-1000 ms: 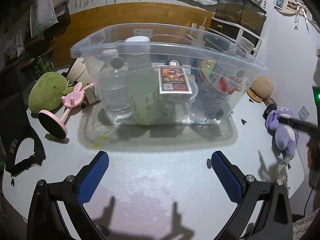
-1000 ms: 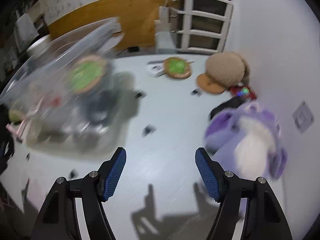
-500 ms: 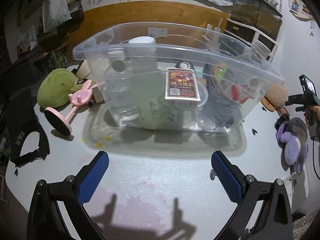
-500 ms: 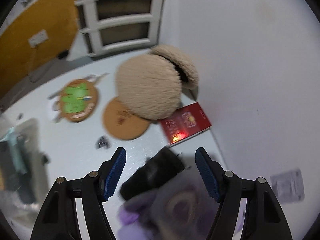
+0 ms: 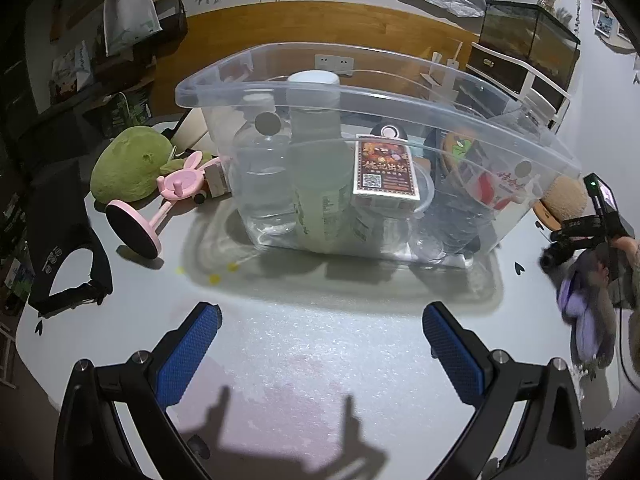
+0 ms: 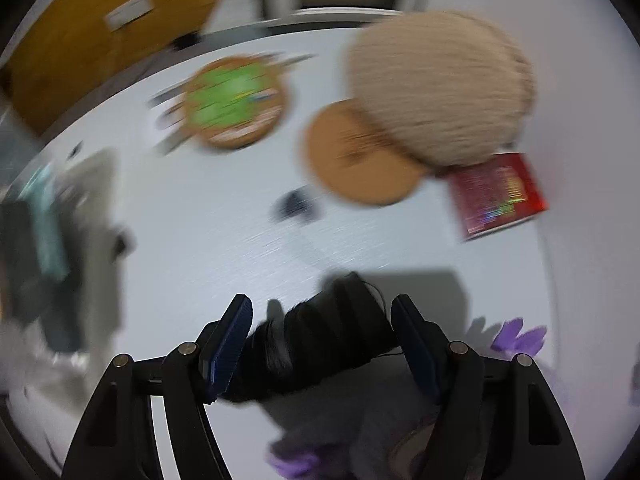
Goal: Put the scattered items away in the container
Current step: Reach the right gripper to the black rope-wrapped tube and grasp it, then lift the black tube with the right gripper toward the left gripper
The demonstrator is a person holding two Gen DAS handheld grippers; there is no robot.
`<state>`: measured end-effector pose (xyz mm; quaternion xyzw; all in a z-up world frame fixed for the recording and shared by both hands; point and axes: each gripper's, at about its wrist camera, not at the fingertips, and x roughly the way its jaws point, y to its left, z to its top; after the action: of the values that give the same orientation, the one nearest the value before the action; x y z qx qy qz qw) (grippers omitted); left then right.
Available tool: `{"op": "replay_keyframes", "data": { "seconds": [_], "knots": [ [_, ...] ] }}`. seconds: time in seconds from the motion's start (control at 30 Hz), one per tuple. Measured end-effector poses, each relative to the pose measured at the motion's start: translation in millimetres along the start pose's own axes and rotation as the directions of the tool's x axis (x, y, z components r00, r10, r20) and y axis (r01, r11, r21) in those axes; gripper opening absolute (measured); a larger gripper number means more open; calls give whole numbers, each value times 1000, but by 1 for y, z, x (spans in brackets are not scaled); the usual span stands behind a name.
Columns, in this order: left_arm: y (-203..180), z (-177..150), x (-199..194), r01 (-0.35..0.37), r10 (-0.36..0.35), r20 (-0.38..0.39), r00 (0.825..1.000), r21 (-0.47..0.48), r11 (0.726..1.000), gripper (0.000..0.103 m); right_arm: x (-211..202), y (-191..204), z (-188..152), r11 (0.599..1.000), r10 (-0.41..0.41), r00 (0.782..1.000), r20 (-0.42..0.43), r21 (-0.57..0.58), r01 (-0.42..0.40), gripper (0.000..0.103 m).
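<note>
Left wrist view: a clear plastic container (image 5: 400, 92) stands on the grey bench (image 5: 320, 340), its long axis running left to right. Inside it, two upright bottles (image 5: 316, 168) sit at the left, a small printed box (image 5: 386, 170) leans near the middle, and further items crowd the right end. Left of the container lie a green plush (image 5: 128, 168) and a pink rabbit-eared stand (image 5: 160, 196), tipped over with its round base toward the camera. A black strap (image 5: 60, 240) lies at the near left edge. The left claw (image 5: 320, 348) hovers over bare bench in front of the container, its blue pads wide apart and holding nothing.

Right wrist view (motion-blurred): the right claw (image 6: 322, 344) is open, with a dark cylindrical object (image 6: 320, 344) lying between its pads, long axis slanting from near left to far right; contact cannot be determined. A purple plush (image 6: 516, 336) lies just beside and beneath the claw. Farther off lie a beige fluffy ball (image 6: 440, 92) overlapping a cork coaster (image 6: 352, 160) and a red box (image 6: 496, 196), and, to the left, a green-printed coaster (image 6: 236, 100).
</note>
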<state>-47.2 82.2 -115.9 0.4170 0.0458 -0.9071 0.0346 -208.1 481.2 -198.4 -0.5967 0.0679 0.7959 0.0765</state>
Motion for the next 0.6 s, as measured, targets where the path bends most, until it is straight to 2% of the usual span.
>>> {"op": "replay_keyframes", "data": {
  "seconds": [0.3, 0.5, 0.6],
  "knots": [
    [2, -8, -8, 28, -28, 20, 999, 12, 1000, 103, -15, 98, -66, 977, 140, 989, -56, -152, -147, 73],
    [12, -17, -8, 62, -63, 16, 998, 29, 998, 103, -24, 141, -114, 967, 161, 982, -99, -186, -177, 73],
    [14, -20, -7, 110, -111, 5, 994, 75, 991, 103, -27, 158, -136, 967, 163, 979, -123, -176, -183, 73]
  ]
}}
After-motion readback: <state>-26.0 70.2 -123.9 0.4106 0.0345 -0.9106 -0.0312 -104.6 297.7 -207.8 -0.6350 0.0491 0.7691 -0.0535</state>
